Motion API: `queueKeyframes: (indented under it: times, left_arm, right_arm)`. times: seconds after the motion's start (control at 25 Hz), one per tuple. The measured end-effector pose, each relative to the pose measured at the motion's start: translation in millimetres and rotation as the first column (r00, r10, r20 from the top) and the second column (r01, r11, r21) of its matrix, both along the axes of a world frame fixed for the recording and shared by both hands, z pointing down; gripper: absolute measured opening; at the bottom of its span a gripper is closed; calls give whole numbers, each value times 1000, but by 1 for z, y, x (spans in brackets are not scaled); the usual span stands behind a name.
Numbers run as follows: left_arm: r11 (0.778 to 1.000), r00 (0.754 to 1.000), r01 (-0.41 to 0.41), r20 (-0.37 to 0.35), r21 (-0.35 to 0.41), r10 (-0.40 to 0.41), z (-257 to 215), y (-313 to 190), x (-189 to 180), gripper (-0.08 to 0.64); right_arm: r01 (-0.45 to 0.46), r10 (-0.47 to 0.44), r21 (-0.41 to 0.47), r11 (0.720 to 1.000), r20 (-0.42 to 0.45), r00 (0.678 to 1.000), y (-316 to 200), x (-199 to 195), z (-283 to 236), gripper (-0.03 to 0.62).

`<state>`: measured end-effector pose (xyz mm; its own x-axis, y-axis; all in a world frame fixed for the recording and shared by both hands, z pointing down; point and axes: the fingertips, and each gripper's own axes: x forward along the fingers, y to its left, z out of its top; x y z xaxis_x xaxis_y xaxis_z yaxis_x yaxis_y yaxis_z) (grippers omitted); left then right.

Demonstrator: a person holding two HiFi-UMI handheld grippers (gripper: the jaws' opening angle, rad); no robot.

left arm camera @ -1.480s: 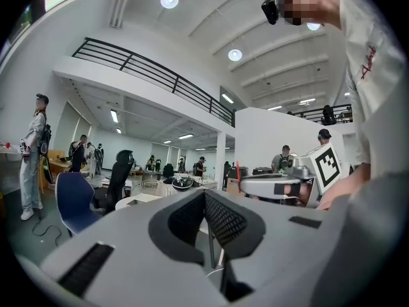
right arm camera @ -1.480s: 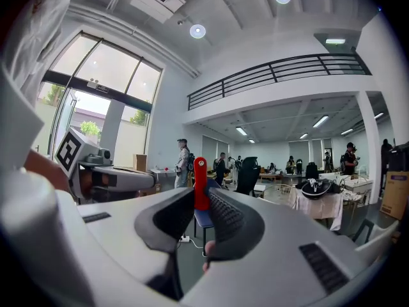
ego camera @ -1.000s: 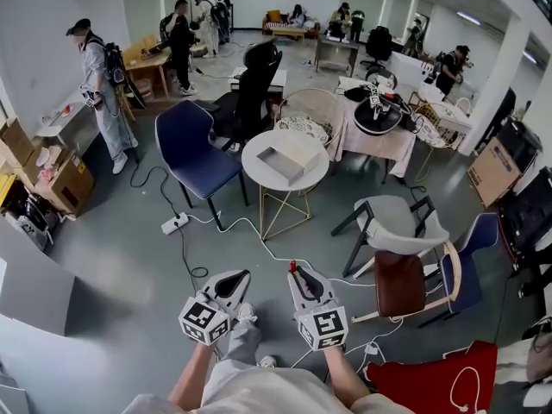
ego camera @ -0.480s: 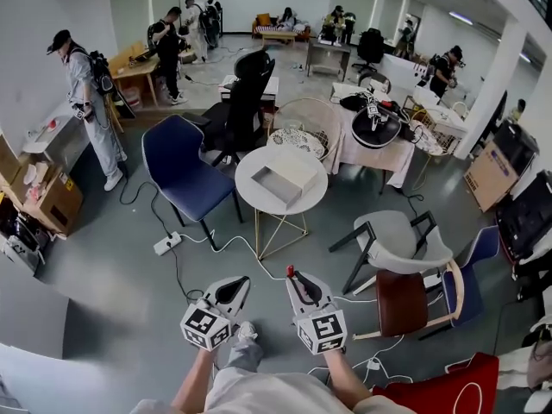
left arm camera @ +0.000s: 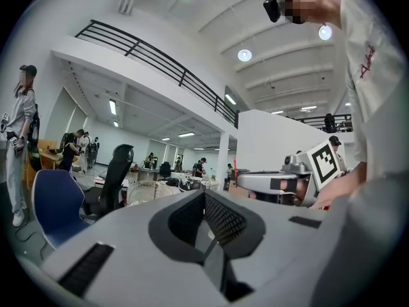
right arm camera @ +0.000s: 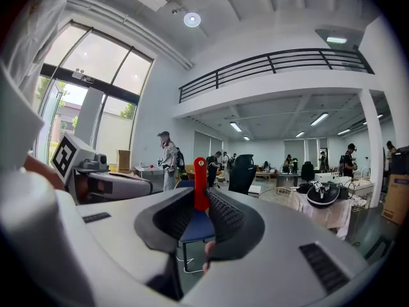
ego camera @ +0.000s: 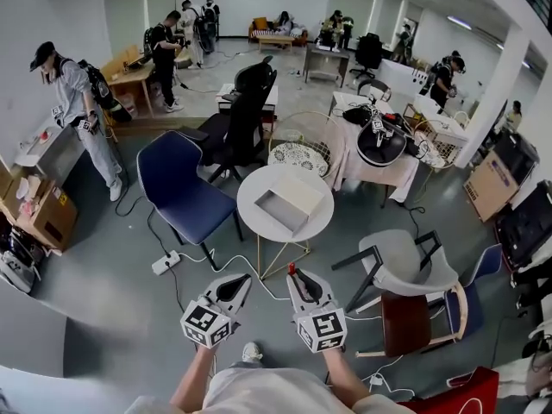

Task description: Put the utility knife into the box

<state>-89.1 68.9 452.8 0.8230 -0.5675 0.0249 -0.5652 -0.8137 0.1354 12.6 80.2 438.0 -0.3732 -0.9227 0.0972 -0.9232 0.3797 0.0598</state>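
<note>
An open grey-white box (ego camera: 287, 203) lies on a small round white table (ego camera: 319, 218) ahead of me in the head view. My right gripper (ego camera: 297, 276) is held low in front of my body, short of the table, shut on a red utility knife (ego camera: 291, 270) whose end sticks up past the fingertips. In the right gripper view the utility knife (right arm camera: 200, 183) stands upright between the pads of the right gripper (right arm camera: 203, 203). Beside it on the left, my left gripper (ego camera: 240, 281) has its jaws together with nothing in them; in its own view the left gripper (left arm camera: 204, 219) looks shut.
A blue chair (ego camera: 177, 184) stands left of the table, a grey chair (ego camera: 401, 261) to its right, a black office chair (ego camera: 246, 110) behind. A power strip (ego camera: 164, 262) and cables lie on the floor. Several people stand at the back and left.
The view has moved forward: the table with the box sits closer to the grippers. Both grippers keep their pose, the knife still held in the right one.
</note>
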Motion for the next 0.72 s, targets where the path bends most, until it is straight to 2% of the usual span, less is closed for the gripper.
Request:
queueKeyframes:
  times: [0.32,0.72]
  left_arm:
    - [1000,1000,-20,2,3,20,1,-64,-11,12]
    - [997,997,-69,19,-30,70,17,-88,-3,11]
  right_arm:
    - [-32,32,7,999,-7,999,-64,-8,-2,78]
    - [-75,76,-42,996,13,997,-82,-1,23,78]
